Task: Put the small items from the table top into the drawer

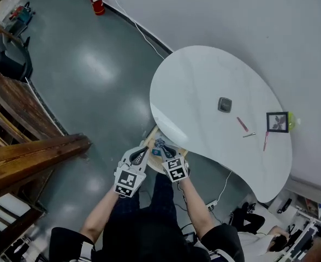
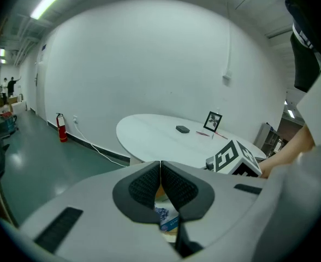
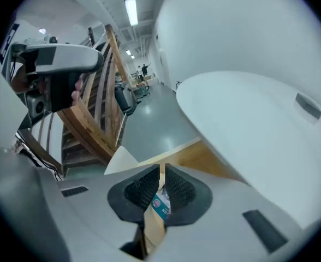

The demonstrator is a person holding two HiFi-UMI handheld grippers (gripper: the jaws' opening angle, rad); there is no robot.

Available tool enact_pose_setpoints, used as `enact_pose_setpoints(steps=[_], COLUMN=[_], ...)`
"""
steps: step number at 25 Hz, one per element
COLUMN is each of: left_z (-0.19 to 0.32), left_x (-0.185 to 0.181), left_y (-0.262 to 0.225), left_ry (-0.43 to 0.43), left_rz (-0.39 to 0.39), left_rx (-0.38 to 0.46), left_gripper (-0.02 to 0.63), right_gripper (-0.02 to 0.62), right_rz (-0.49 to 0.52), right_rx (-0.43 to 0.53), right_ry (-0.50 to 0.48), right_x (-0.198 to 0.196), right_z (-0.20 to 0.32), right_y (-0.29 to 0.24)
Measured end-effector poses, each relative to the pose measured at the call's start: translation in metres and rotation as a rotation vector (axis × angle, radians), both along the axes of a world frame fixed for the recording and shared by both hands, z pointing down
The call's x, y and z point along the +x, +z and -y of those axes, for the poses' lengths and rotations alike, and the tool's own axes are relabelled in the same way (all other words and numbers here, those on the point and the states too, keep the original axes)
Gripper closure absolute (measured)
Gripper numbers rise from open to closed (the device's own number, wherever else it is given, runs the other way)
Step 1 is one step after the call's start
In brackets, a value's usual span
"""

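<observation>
- Left tongs [image 2: 160, 168]: clenched, the pads meeting at the tips with nothing between them.
- Right tongs [image 3: 162, 171]: almost closed, with a thin slit between the pads and nothing gripped.
- In the head view the two tongs sit side by side, the left at 9 o'clock of the right. Both point down toward the drawer [image 1: 151, 136].
- The drawer is open, sticking out from under the near edge of the tabletop [image 1: 204, 75], just at 12 o'clock of the tongs. A blue packet [image 1: 161, 144] lies in it and shows behind both pairs of pads.
- The small items lie on the tabletop, well apart from the tongs. A dark box [image 1: 224, 104] is at 2 o'clock. Beyond it, between 2 and 3 o'clock, are a pink pen [image 1: 242, 124], a silver stick [image 1: 249, 135] and a second pink pen [image 1: 266, 141].
- A picture frame [image 1: 277, 121] stands farthest out, near the tabletop's wall-side edge, with a green thing [image 1: 291, 120] just at its 3 o'clock.
- Wooden stairs [image 1: 18, 119] are at 9 o'clock, and a fire extinguisher [image 1: 96, 0] stands by the wall at 11 o'clock.
</observation>
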State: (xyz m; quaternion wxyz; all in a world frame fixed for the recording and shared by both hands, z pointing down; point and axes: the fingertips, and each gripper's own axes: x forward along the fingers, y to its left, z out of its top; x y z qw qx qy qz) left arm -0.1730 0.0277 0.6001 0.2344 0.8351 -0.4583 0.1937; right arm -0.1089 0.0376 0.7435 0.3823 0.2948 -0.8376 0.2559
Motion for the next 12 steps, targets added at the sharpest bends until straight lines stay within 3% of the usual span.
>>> enact_pose_setpoints(steps=[6,12], left_z=[0.01,0.018], left_x=[0.018,0.046], left_y=[-0.043,-0.099], left_ry=[0.057,0.137], left_rz=[-0.012,-0.034], left_rx=[0.054,0.128], left_gripper=[0.586,0.586], right_gripper=[0.557,0.561], right_rz=[0.047,0.08], right_rx=[0.163,0.342], right_ry=[0.146,0.33], right_x=[0.025,0.075], right_z=[0.017,0.037], right_y=[-0.081,-0.172])
